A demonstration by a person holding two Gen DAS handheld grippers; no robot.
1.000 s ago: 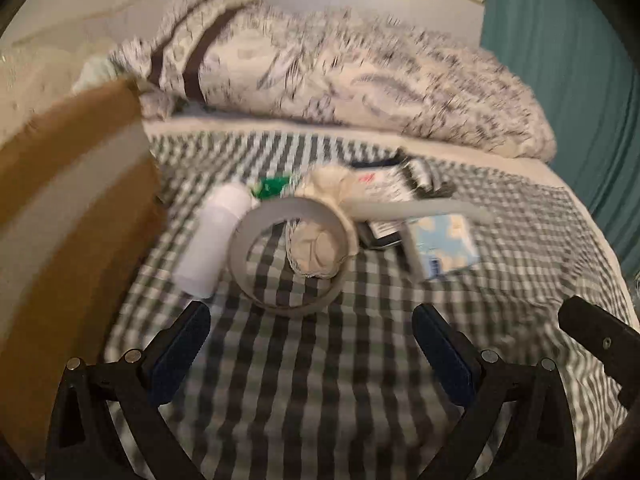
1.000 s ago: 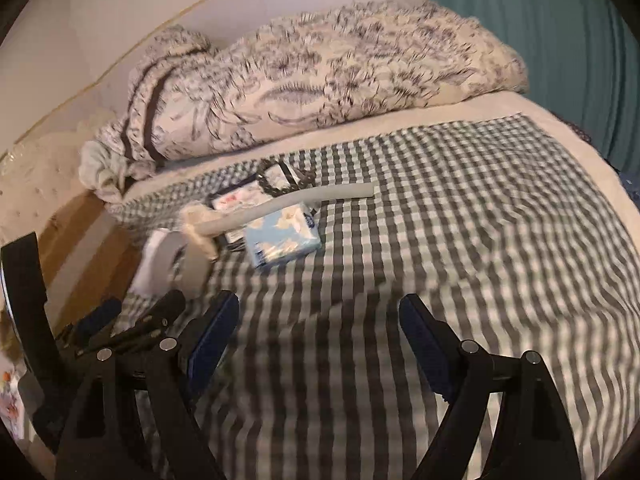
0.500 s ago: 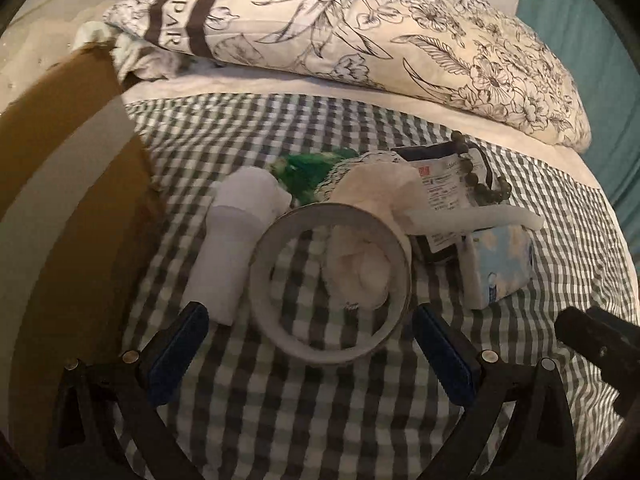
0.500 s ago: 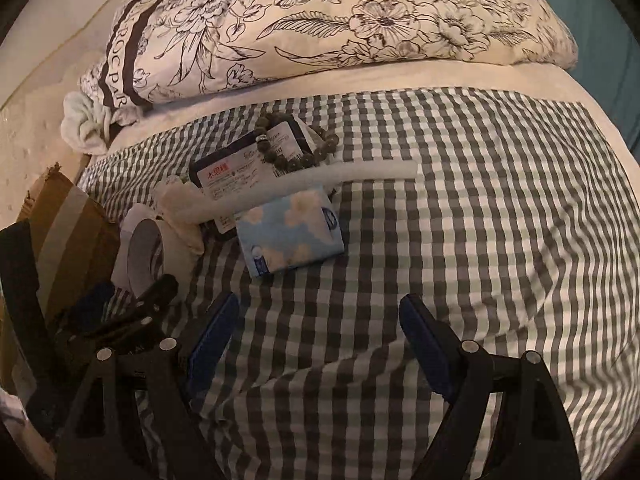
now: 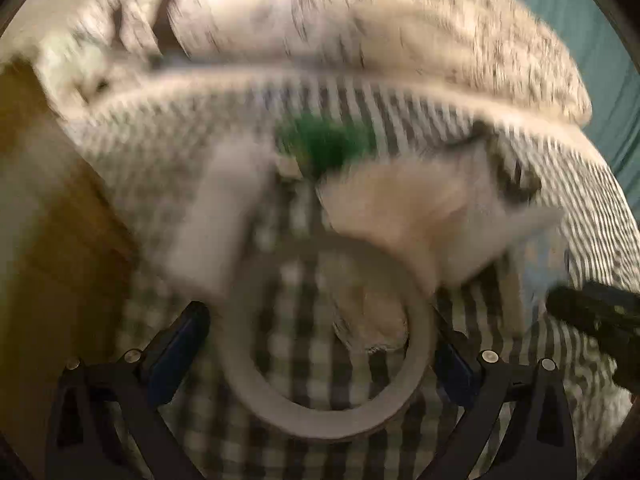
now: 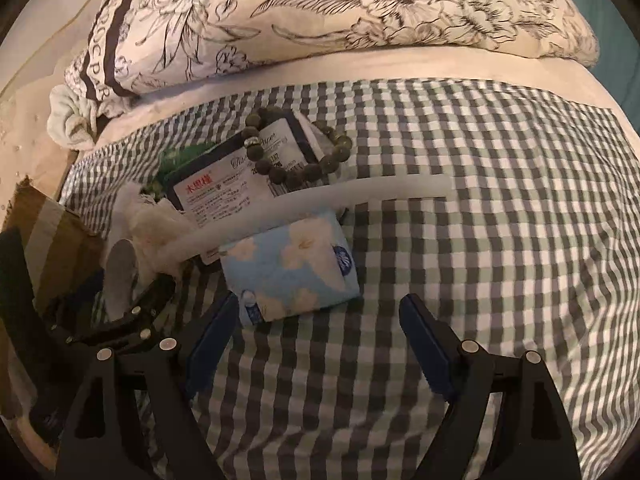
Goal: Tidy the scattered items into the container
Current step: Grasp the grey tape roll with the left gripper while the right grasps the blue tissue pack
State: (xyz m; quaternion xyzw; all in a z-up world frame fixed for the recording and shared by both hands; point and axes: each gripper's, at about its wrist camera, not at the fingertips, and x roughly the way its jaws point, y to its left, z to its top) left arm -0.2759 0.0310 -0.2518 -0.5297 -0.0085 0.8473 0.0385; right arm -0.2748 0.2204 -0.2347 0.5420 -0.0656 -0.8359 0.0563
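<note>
The bed [image 6: 500, 240] fills both views, spread with a green-and-white checked cover, and the big floral pillow [image 6: 320, 12] lies across the twelve o'clock edge. At nine o'clock stands the cardboard box [image 6: 52, 240], its brown flap up beside the cover — the container, with the clutter heaped just to its right.

In the right wrist view, a dark flat packet [image 6: 236, 184] with white labels lies at the centre of the heap, a bead bracelet [image 6: 296, 160] draped on top of it. A long white tube [image 6: 360, 192] runs from the packet toward three o'clock. Just below it sits the pale blue flowered tissue pack [image 6: 292, 268], its near corner touching the inner finger of the right claw [image 6: 320, 344]. That claw is spread wide and empty, hovering over bare check at six o'clock.

The left wrist view is badly smeared. The left claw [image 5: 320, 352] is released too, fingers straddling a grey tape ring [image 5: 332, 412] lying flat — whether the pads touch it, I cannot tell. A crumpled cream cloth [image 5: 384, 216] overlaps the ring's one o'clock rim, a white bottle [image 5: 216, 216] lies at ten o'clock, and something green [image 5: 324, 144] shows at twelve.
</note>
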